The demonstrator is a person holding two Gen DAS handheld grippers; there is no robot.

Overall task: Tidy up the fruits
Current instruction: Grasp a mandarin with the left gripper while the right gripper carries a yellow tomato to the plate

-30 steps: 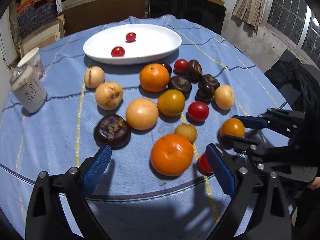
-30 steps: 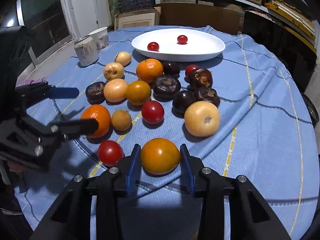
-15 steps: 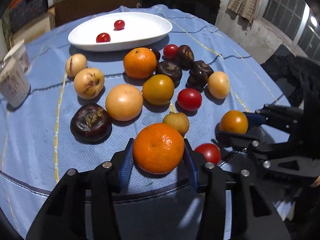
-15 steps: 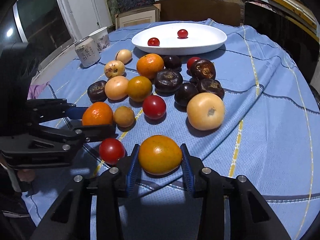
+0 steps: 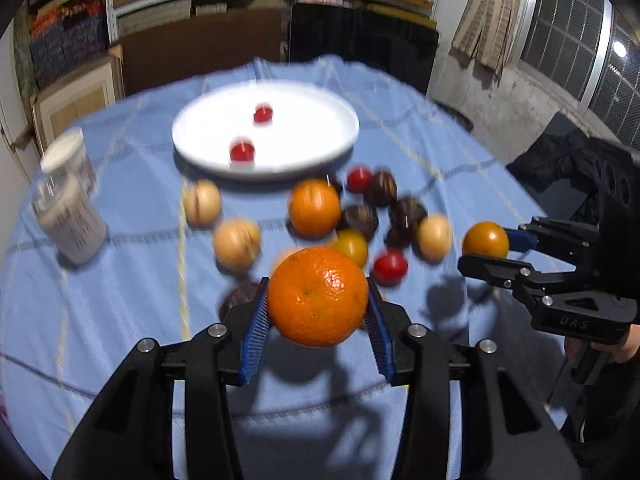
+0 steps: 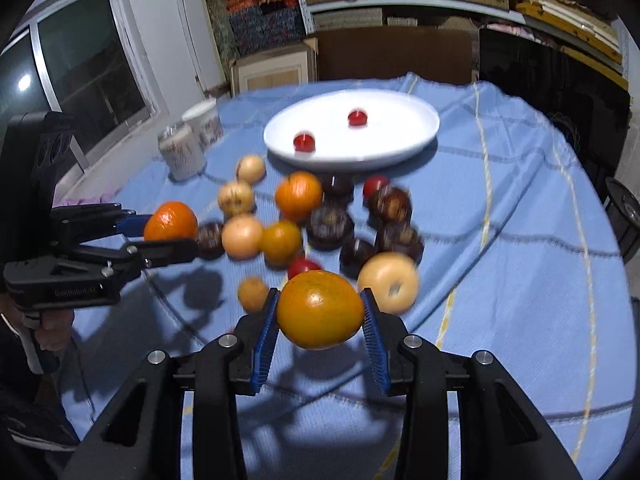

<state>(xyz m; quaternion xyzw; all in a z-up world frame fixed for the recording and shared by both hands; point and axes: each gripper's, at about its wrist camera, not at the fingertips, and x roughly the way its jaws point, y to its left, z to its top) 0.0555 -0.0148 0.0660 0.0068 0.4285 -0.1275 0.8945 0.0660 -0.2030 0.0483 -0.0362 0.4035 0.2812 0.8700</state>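
Observation:
My left gripper [image 5: 318,320] is shut on a large orange [image 5: 318,296] and holds it above the blue tablecloth; it shows at the left of the right wrist view [image 6: 170,222]. My right gripper [image 6: 320,326] is shut on an orange-yellow tomato [image 6: 320,310], also lifted off the cloth; it shows at the right of the left wrist view [image 5: 485,239]. A white plate [image 5: 320,148] at the far side holds two small red tomatoes [image 5: 242,151]. Several mixed fruits lie between the plate and the grippers.
Two white jars [image 5: 70,212] stand at the table's left edge. Another orange [image 5: 314,208], pale round fruits [image 6: 388,282], dark fruits [image 6: 330,222] and red tomatoes [image 5: 390,267] crowd the middle. Shelves and boxes stand behind the table.
The left gripper closed on the large orange and lifted it. The right gripper, shut on the orange-yellow tomato throughout, lifted it off the cloth. Both views are raised and blurred.

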